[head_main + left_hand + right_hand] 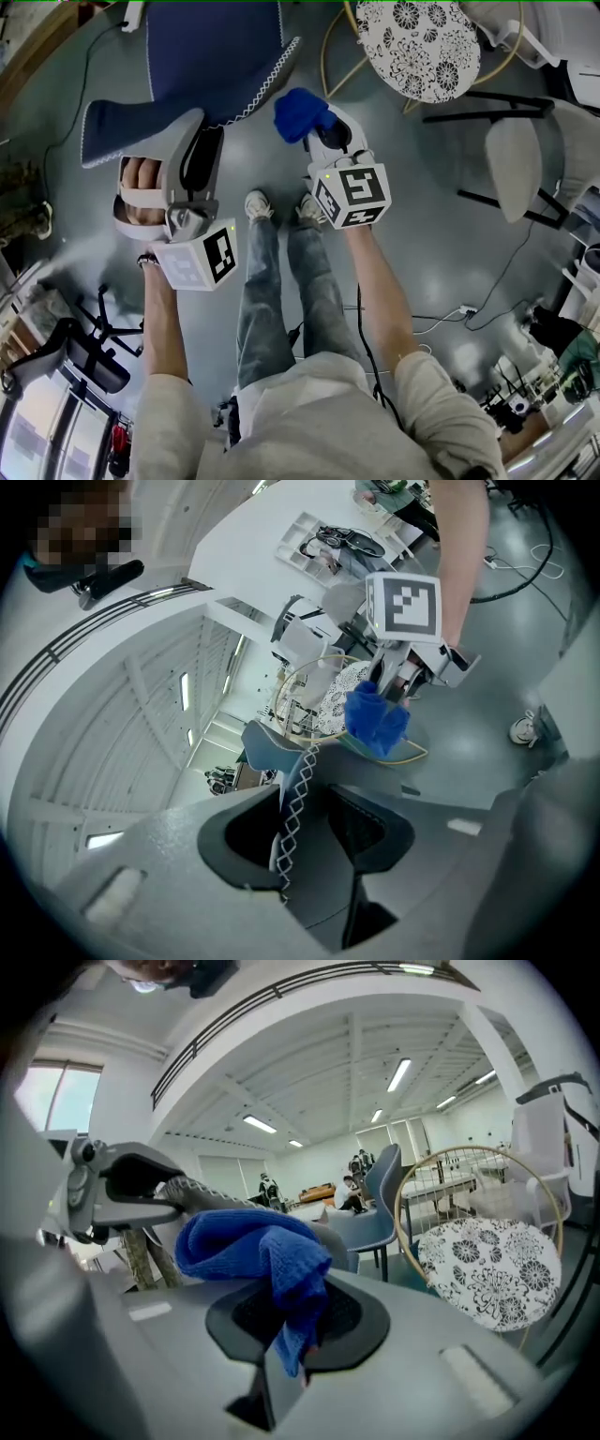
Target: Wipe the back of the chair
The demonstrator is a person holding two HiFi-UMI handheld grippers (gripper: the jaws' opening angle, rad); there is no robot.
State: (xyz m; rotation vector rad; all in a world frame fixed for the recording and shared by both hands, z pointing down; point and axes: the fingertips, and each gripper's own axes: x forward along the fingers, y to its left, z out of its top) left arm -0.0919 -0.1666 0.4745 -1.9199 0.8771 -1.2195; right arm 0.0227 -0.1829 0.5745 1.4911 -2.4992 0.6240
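The blue chair (pixel 220 47) is seen at the top left of the head view, standing on the grey floor (pixel 441 253), and a white zigzag seam (pixel 296 803) is run along its edge. The left gripper (pixel 200 141) is closed on that edge: in the left gripper view the seamed rim of the chair's back is pinched between the two dark pads, which are kept partly apart by its thickness. The right gripper (pixel 326 131) is held just to the right of the chair, and a blue cloth (pixel 300 112) is clamped in its jaws. In the right gripper view the cloth is bunched above the pads, with one fold hanging down into the gap between them. In the head view the cloth is seen close beside the chair's stitched edge; whether it touches the chair cannot be told. A round floral cushion (pixel 417 42), black on white, is set in a thin golden wire frame further to the right. The person's legs (pixel 267 281), in jeans, are seen lower in the head view, between the two arms
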